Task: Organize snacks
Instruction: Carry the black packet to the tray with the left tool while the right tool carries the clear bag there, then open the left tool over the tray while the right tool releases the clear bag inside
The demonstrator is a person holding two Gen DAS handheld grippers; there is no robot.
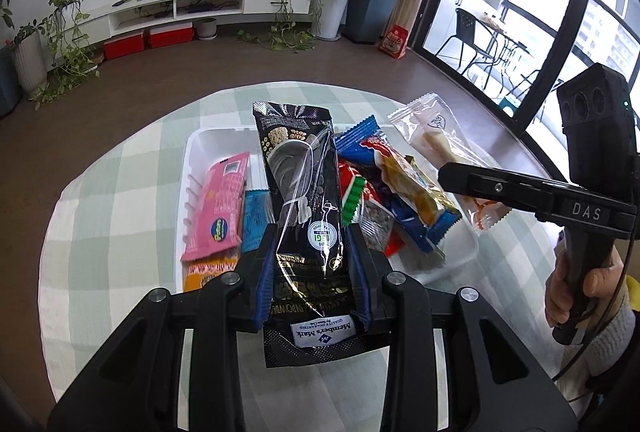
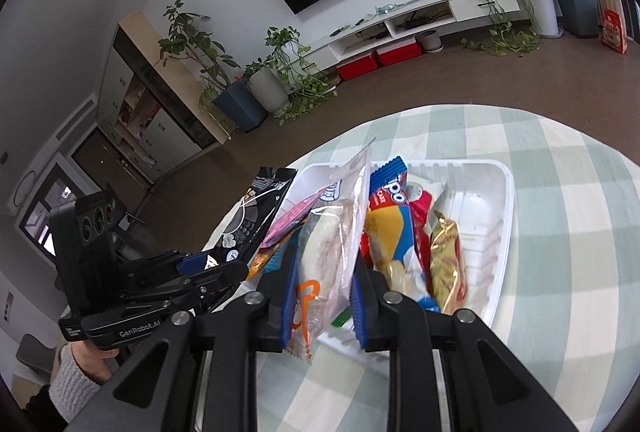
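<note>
A white tray (image 1: 192,152) on the checked tablecloth holds several snack packets: a pink one (image 1: 218,208), a blue-and-yellow cake bar (image 1: 404,188) and red ones. My left gripper (image 1: 314,252) is shut on a long black Member's Mark packet (image 1: 304,188) and holds it above the tray. My right gripper (image 2: 324,264) is shut on a clear packet with a white snack (image 2: 332,244), held over the tray's (image 2: 504,192) left part. The right gripper also shows in the left wrist view (image 1: 452,176), gripping that clear packet (image 1: 436,128).
The round table with a green-and-white checked cloth (image 2: 560,232) ends close beyond the tray. A gold packet (image 2: 446,256) lies in the tray's middle. The left gripper and black packet (image 2: 256,216) hang at the tray's left side.
</note>
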